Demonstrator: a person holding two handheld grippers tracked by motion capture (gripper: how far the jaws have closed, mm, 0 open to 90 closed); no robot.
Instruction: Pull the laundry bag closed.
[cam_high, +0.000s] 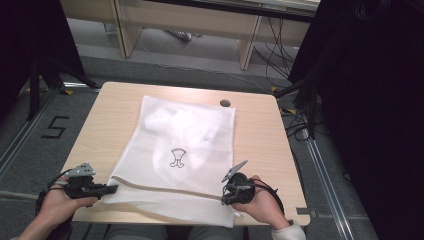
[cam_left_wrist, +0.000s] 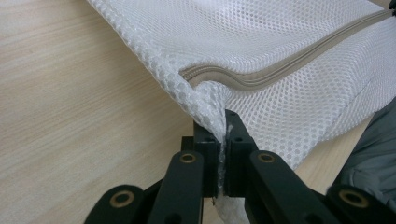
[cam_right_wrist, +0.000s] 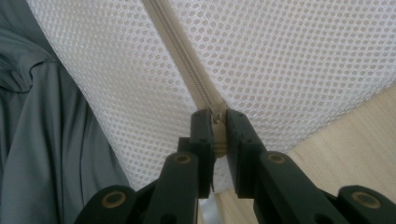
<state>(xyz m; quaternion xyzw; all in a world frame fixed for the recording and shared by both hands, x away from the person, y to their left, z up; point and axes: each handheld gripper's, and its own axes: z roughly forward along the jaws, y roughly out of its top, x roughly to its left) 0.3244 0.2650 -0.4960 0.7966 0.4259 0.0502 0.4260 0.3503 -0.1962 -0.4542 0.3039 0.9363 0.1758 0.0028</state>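
a white mesh laundry bag (cam_high: 180, 150) lies flat across the middle of the pale wooden bench (cam_high: 260, 130), its near edge reaching the front edge of the bench and spilling a little over it, with something white folded inside and a small dark printed mark (cam_high: 177, 158) showing on its face. a beige zipper (cam_left_wrist: 280, 70) runs along the near edge. the left gripper (cam_high: 111, 189) has its fingers (cam_left_wrist: 208, 144) closed tight on the near left corner of the bag, a pinch of mesh bunched between them just below the end of the zipper. the right gripper (cam_high: 229, 192) sits at the near right part of the same edge; in the right gripper view its fingers (cam_right_wrist: 238, 130) are nearly closed on the zipper line, apparently clamped on the zipper pull (cam_right_wrist: 216, 119), though the pull itself is too small and hidden to be sure of. the bag looks very light, limp and stretchy, so it will sag, wrinkle and drag along rather than keep any shape, and the open weave could snag or tear if yanked. it seems best held just as it is: one corner anchored next to the zipper's end to keep the edge taut, while the other gripper takes the small stiff pull, which is likely slippery and easy to lose. pulling along the zipper's own line, with the cloth kept stretched, should stop the mesh bunching into the teeth. a round dark cap (cam_high: 225, 103) lies at the far edge of the bench, well apart from the work.
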